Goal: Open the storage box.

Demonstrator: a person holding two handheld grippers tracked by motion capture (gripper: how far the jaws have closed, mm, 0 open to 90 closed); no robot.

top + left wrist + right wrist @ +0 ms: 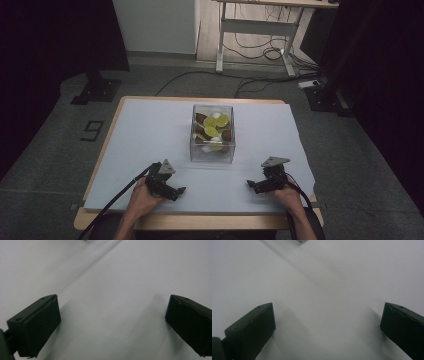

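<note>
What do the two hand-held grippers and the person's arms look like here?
Both are black. The left hand-held gripper and the right hand-held gripper each carry a grey three-cornered plate on top and trail a black cable. Their jaws are blocky black pads. The forearms are bare, with no sleeves in view.

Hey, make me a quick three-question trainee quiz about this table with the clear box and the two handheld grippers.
1. True or false: the left gripper holds something.
2. Where does the clear box sit relative to both grippers: A nearer the person, B beyond them, mid-table, C off the table?
3. What colours are the pieces in the box?

Key: 1 false, its jaws are open over the bare white table cover. 2 B; the right gripper also lies short of it. 3 Yellow-green, brown, white.
</note>
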